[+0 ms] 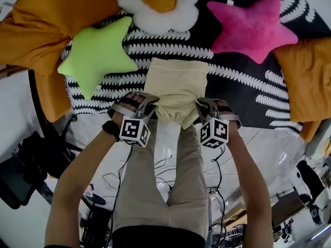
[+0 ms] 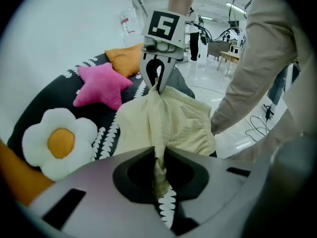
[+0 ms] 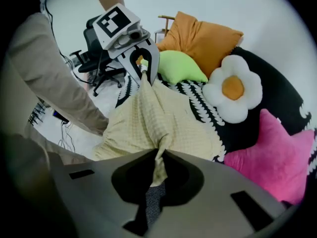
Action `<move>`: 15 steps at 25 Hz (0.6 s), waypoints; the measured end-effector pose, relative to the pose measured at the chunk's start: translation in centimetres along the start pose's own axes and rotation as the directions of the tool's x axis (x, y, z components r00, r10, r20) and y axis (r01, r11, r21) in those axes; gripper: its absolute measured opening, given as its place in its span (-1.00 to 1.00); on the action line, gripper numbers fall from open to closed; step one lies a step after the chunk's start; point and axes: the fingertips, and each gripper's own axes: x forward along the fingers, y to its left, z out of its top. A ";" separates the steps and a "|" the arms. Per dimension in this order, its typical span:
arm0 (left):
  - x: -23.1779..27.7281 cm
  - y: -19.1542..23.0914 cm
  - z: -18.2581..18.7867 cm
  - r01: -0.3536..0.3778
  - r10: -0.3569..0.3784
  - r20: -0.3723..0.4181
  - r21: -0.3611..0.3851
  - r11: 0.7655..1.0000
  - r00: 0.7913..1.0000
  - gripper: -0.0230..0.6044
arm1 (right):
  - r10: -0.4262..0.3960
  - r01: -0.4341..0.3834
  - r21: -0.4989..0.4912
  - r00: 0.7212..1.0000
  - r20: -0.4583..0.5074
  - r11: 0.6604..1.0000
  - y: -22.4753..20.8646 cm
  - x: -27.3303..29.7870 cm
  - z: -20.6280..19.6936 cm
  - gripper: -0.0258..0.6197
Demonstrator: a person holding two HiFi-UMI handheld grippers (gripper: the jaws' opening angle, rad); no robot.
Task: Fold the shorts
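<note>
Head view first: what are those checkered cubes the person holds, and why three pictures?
There is no robot: a person holds a left gripper and a right gripper, each with two fingers and a marker cube that belongs to it. The head view comes from a camera on the person's head, looking down; the two gripper views look along each gripper's fingers. On the black cover with white leaf print lie a lime-green star cushion, a pink star cushion, a white flower cushion and orange pillows. Both grippers are shut on the near edge of the pale yellow waffle-fabric shorts.
</note>
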 end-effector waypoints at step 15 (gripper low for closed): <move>-5.6 12.7 3.5 -0.167 0.166 0.037 0.037 0.985 0.985 -0.80 | -0.194 0.198 -0.061 0.979 0.053 0.978 -10.6 -6.4 4.4 -0.84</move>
